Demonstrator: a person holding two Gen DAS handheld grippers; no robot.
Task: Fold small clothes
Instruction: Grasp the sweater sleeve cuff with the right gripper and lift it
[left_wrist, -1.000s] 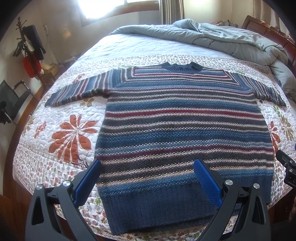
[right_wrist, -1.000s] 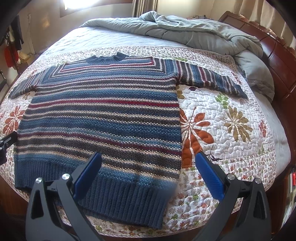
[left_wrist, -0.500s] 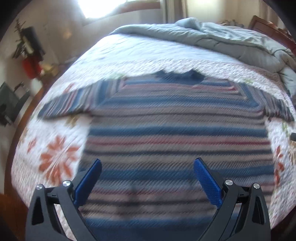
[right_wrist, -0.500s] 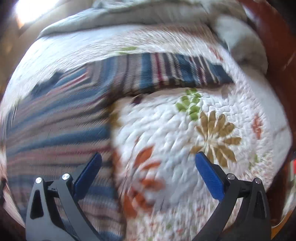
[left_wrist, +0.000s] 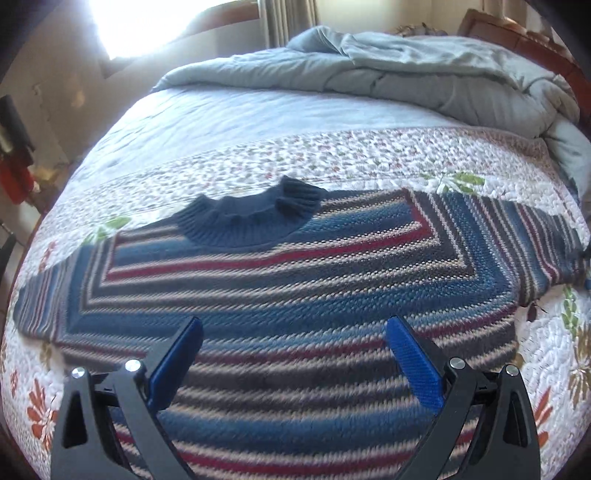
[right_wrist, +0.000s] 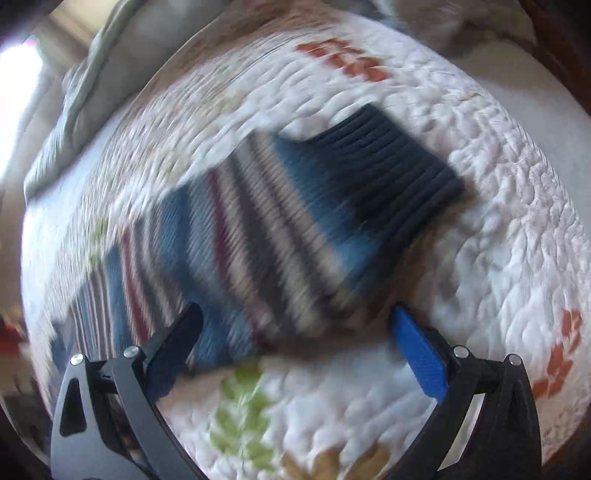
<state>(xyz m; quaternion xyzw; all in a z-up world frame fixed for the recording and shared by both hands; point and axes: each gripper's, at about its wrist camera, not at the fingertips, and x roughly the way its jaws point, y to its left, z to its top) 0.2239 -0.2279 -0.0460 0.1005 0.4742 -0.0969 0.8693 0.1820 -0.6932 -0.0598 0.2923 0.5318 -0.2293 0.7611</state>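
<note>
Your left gripper (left_wrist: 291, 350) hangs with jaws wide over the sweater (left_wrist: 280, 302), which lies flat across the middle of the frame on the quilt (left_wrist: 332, 158). Your right gripper (right_wrist: 295, 339), jaws wide, faces its blurred sleeve (right_wrist: 295, 218) at centre frame

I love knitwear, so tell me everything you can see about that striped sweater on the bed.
The sweater is a chunky knit in blue, grey, cream and red stripes, with a ribbed navy collar and a dark ribbed cuff. It lies flat and unfolded on the flowered quilt, sleeves spread. Neither tool's open jaws hold it.
</note>
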